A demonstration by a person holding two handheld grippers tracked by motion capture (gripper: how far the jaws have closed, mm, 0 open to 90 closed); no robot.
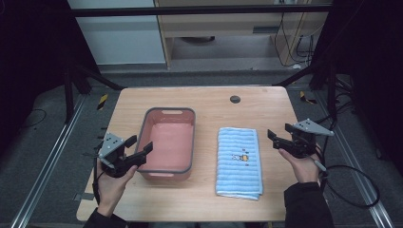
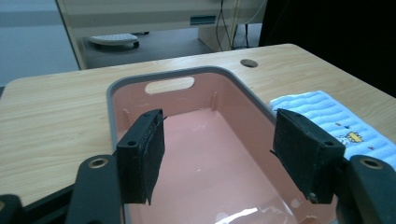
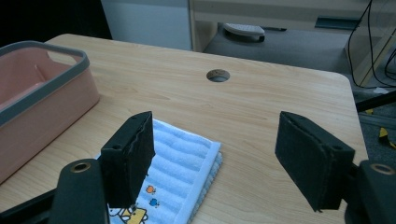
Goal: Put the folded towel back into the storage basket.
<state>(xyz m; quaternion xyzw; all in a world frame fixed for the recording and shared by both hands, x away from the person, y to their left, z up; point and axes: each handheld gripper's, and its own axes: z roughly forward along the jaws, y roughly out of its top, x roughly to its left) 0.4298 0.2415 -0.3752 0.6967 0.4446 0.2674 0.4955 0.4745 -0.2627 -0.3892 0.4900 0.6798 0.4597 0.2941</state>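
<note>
At the left of the high view, the left hand-held gripper point(image 1: 141, 145) is held by the person's left hand point(image 1: 111, 183) just beside the near left corner of a pink bin point(image 1: 169, 169) with a grey rim. Its jaws stand apart with nothing between them, and one jaw reaches over the bin's rim. In the left gripper view, the two black pads point(image 2: 142, 151) frame the bare pink floor of the bin point(image 2: 205, 158), whose far wall has a slot handle cut into it. The bin sits left of the middle of the wooden worktop point(image 1: 214, 102), with its long sides running away from the person. To its right, apart from it, lies a folded blue towel point(image 1: 239, 161) with ribbed stripes and a small cartoon print, flat on the worktop and parallel to the bin. A round hole point(image 1: 235, 99) lies in the worktop beyond the towel, near the far edge. Further right, the right hand-held gripper point(image 1: 274, 137) is held by the right hand point(image 1: 300, 166) just beside the far right corner of the towel, its jaws pointing left toward it. They are wide apart and hold nothing. In the right gripper view, the towel point(image 3: 182, 163) lies below and between the pads point(image 3: 130, 154), clear of both. The corner of the bin point(image 3: 46, 93) shows at the left of that view, and the hole point(image 3: 218, 75) lies ahead.
</note>
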